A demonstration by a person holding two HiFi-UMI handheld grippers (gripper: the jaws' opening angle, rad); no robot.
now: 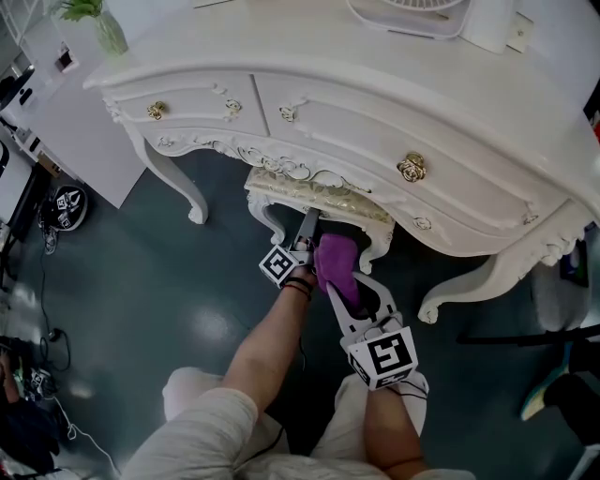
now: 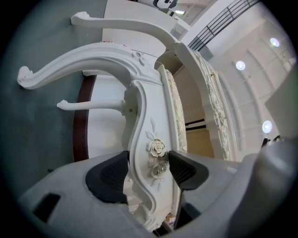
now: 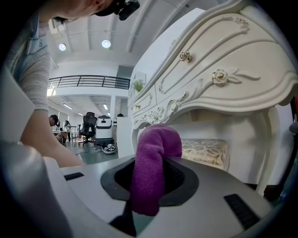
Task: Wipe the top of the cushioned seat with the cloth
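At the far left of the head view, a vase [image 1: 105,30] with green leaves stands on the tabletop [image 1: 309,56] of a white carved dressing table [image 1: 375,131]. A fan base [image 1: 408,17] stands farther right. The cushioned seat [image 1: 314,190] is tucked under the drawers between the table's curved legs [image 1: 183,187]. The drawer front overhangs it, so only the front strip of its patterned cushion shows from above. The left gripper [image 1: 307,225] reaches the seat's front rail. Only the left gripper view shows the contact: the carved white rail, bearing a rose ornament [image 2: 157,148], fills the gap between the fingers [image 2: 109,174]. Both dark pads sit against it, a partly closed grip on the seat. Just to the right, the right gripper [image 1: 342,286] has its fingers closed on the purple cloth [image 1: 336,262]. The cloth rises folded out of them, just in front of the seat's edge and not on the cushion. Only the right gripper view shows the cushion top under the table, plus an office chair [image 3: 88,124] and a white machine [image 3: 103,126] in the room behind. Each gripper's cube [image 1: 278,265] carries black-and-white square markers.
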